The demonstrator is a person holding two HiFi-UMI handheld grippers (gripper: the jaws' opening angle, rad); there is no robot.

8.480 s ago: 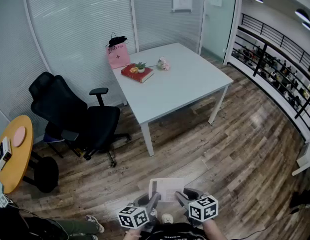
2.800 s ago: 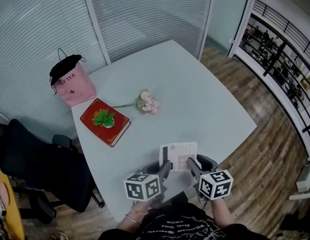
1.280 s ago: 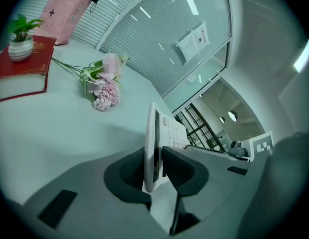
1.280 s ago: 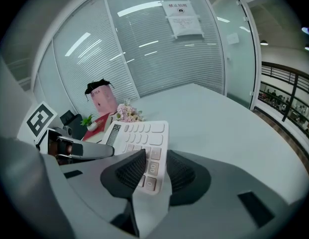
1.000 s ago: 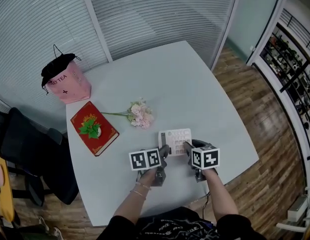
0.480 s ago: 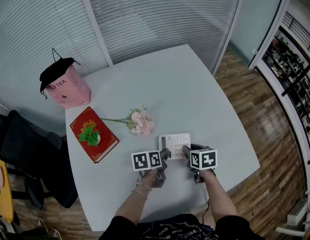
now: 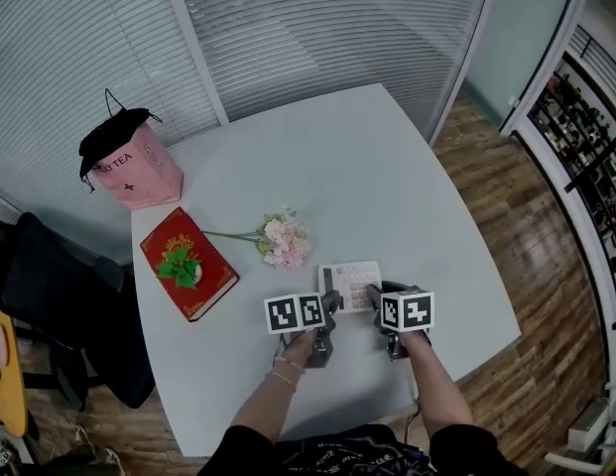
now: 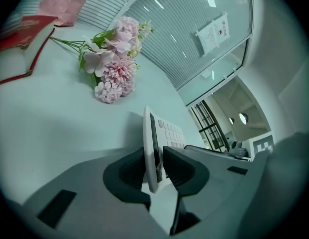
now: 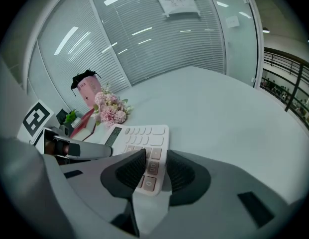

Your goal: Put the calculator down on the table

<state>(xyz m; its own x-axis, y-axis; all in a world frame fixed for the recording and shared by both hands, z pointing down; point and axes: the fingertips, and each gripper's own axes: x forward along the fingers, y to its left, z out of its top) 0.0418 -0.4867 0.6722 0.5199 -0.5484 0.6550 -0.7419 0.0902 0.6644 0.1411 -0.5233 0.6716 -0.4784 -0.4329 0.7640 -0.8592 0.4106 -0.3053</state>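
The white calculator [image 7: 349, 284] lies low over the pale table [image 7: 377, 167], just right of the pink flowers [image 7: 285, 241]; whether it touches the top I cannot tell. My left gripper [image 7: 330, 301] is shut on its left edge, and in the left gripper view the calculator [image 8: 149, 148] shows edge-on between the pads of the left gripper [image 8: 155, 166]. My right gripper [image 7: 373, 294] is shut on its near right corner. In the right gripper view the calculator [image 9: 139, 135] lies keys up, with the right gripper [image 9: 154, 171] over its lowest keys.
A red book [image 7: 186, 263] with a green plant on it lies left of the flowers. A pink bag [image 7: 134, 162] stands at the table's far left corner. A black office chair [image 7: 50, 296] is off the table's left side. The near table edge runs just below my hands.
Since the earliest frame I have come from the wooden floor up to the table with the calculator held in both grippers. Over the last second it has sunk slightly toward the tabletop.
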